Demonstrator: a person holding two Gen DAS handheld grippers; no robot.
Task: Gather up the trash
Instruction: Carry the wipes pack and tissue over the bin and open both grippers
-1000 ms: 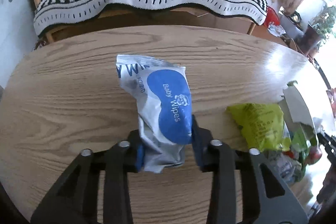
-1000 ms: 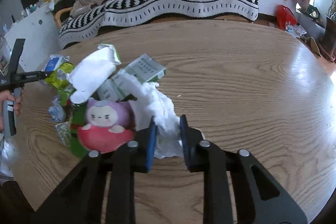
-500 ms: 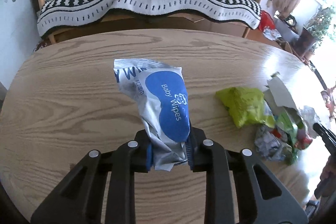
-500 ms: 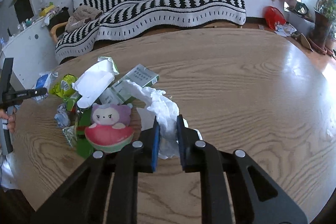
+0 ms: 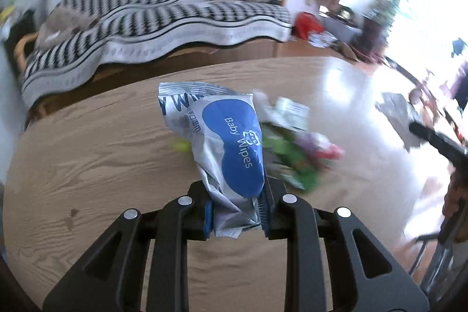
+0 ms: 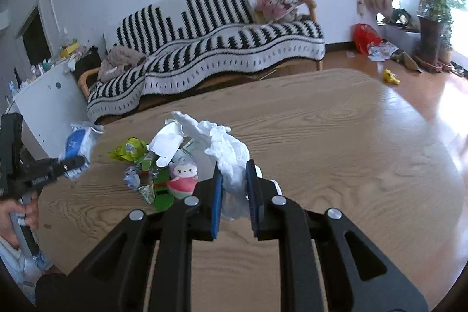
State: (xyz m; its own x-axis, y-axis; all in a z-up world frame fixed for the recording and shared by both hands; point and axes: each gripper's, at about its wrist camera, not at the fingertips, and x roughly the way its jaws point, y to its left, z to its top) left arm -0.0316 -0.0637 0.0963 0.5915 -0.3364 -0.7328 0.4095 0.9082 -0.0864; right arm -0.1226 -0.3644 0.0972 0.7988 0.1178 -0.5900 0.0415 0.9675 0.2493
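Observation:
My left gripper [image 5: 235,205] is shut on a silver and blue baby wipes pack [image 5: 226,142] and holds it up above the wooden table [image 5: 87,165]. The pack also shows in the right wrist view [image 6: 77,144], at the left. My right gripper [image 6: 234,183] is shut on a crumpled white tissue [image 6: 225,145] lifted off the table [image 6: 351,151]. A pile of trash [image 6: 158,165] lies on the table left of it: a yellow-green wrapper [image 6: 128,148], white paper [image 6: 166,142], green packets and a pink and purple wrapper [image 6: 182,179]. In the left wrist view the pile [image 5: 295,148] is blurred behind the pack.
A sofa with a black and white striped blanket [image 6: 210,48] stands behind the table. A white cabinet [image 6: 46,107] is at the left. A red bag [image 6: 365,38], scattered paper and a potted plant [image 6: 433,5] are on the floor at the right.
Both grippers have risen with their loads. The left one has swung right, so the trash pile now sits behind the wipes pack. The tissue has come up off the table.

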